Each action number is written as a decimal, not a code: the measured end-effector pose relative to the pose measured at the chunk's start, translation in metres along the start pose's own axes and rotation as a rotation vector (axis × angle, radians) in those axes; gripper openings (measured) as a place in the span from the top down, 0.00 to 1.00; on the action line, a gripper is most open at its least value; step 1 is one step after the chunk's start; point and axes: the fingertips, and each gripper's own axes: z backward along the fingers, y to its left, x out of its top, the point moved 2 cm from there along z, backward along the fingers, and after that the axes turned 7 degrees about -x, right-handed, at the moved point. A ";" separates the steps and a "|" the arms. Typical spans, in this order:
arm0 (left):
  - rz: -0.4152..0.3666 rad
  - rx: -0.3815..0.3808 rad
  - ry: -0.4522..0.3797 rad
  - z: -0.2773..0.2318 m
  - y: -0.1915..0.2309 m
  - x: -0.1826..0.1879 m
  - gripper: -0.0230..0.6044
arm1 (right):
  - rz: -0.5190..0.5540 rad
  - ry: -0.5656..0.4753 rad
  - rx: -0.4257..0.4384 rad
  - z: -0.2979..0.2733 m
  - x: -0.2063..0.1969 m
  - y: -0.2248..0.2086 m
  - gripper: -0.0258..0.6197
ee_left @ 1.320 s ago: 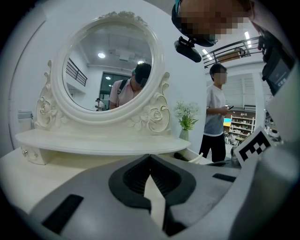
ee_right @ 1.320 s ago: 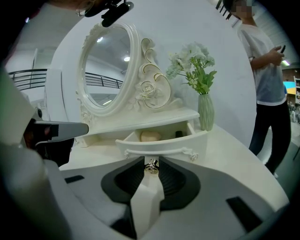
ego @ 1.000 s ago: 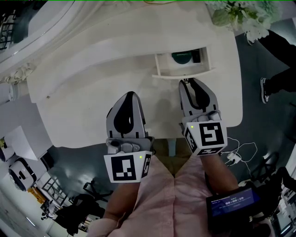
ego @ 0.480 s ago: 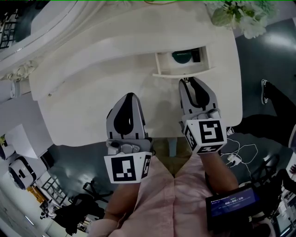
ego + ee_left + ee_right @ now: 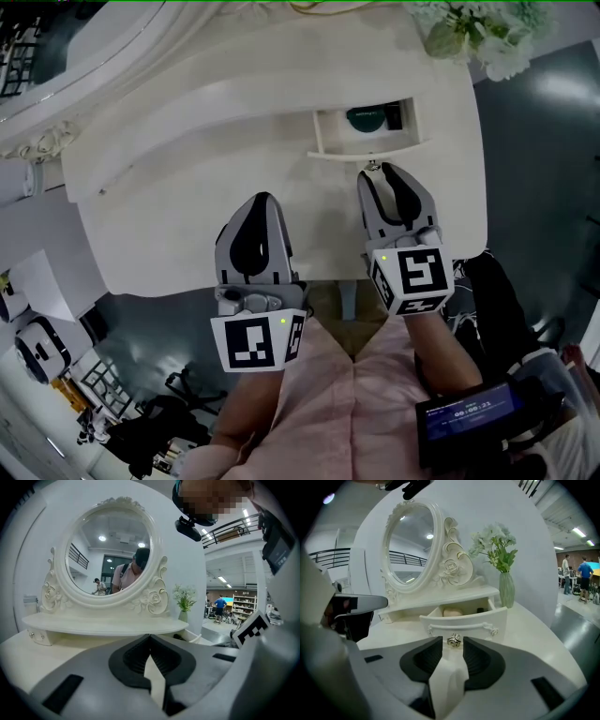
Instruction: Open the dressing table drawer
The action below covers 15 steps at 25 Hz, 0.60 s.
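Already out: drawer (image 5: 461, 620) with rosette knob (image 5: 454, 640)

An ornate white oval mirror (image 5: 410, 545) with carved roses stands upright. Just beside it, a pale green vase (image 5: 506, 590) holds white flowers (image 5: 494, 541). Far behind stands a person in a blue shirt (image 5: 584, 571). A small lit screen (image 5: 472, 411) glows blue.

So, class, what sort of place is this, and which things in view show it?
Probably a large hall or workshop, not a bedroom: the dressing table stands on open floor, with stocked shelves, a railed upper walkway and people beyond.
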 end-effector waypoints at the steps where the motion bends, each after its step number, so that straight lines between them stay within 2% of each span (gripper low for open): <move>1: -0.002 0.002 -0.006 0.000 0.000 0.001 0.93 | 0.004 -0.006 -0.001 0.002 0.002 -0.002 0.76; 9: 0.003 -0.007 -0.090 0.018 0.001 0.020 0.93 | 0.020 -0.089 -0.055 0.039 0.032 -0.006 0.76; 15: -0.023 -0.049 -0.209 0.059 -0.003 0.065 0.93 | 0.047 -0.264 -0.042 0.097 0.079 0.039 0.76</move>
